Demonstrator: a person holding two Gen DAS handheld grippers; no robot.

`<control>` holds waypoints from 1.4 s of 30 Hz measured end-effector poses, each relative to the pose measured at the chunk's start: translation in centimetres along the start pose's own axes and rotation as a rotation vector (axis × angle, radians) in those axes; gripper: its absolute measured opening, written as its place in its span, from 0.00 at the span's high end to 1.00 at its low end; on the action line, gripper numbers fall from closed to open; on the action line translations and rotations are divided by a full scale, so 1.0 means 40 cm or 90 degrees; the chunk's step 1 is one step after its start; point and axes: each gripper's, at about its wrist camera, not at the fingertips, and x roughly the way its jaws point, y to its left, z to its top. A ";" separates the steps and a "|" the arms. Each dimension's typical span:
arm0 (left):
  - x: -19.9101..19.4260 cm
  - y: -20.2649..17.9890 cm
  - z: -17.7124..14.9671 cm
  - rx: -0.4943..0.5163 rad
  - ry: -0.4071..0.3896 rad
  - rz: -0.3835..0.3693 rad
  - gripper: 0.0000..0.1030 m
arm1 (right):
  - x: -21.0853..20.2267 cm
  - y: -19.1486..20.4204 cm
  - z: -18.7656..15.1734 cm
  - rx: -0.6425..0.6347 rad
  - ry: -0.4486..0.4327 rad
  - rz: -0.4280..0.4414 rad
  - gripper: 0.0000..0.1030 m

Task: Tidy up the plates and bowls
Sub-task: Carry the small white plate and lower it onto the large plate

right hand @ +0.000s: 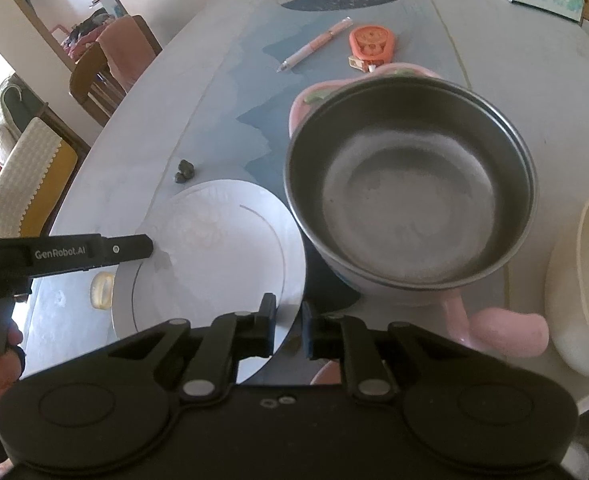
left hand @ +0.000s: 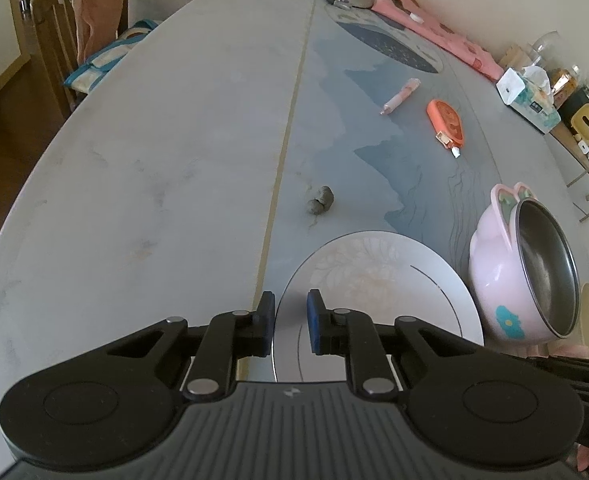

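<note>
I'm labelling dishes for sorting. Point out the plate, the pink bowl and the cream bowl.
plate (left hand: 390, 276): left wrist view, on its floral centre.
pink bowl (right hand: 410, 200): right wrist view, on its steel inner floor.
cream bowl (right hand: 574, 292): right wrist view, on its outer wall.

Both wrist views look down close along the table (left hand: 154, 128), sharing the white plate (left hand: 378, 280).
</note>
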 end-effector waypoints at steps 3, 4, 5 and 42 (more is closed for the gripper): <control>-0.012 0.000 -0.004 -0.003 -0.006 0.000 0.85 | -0.007 0.004 0.003 -0.007 -0.005 0.000 0.87; -0.017 0.000 -0.005 -0.003 -0.008 0.000 0.85 | -0.010 0.006 0.003 -0.008 -0.006 0.001 0.87; -0.022 0.000 -0.007 -0.002 -0.009 0.001 0.85 | -0.015 0.003 0.001 -0.008 -0.007 0.001 0.87; -0.312 -0.033 -0.279 0.001 -0.036 -0.004 0.85 | -0.229 0.049 -0.188 -0.016 -0.045 0.029 0.89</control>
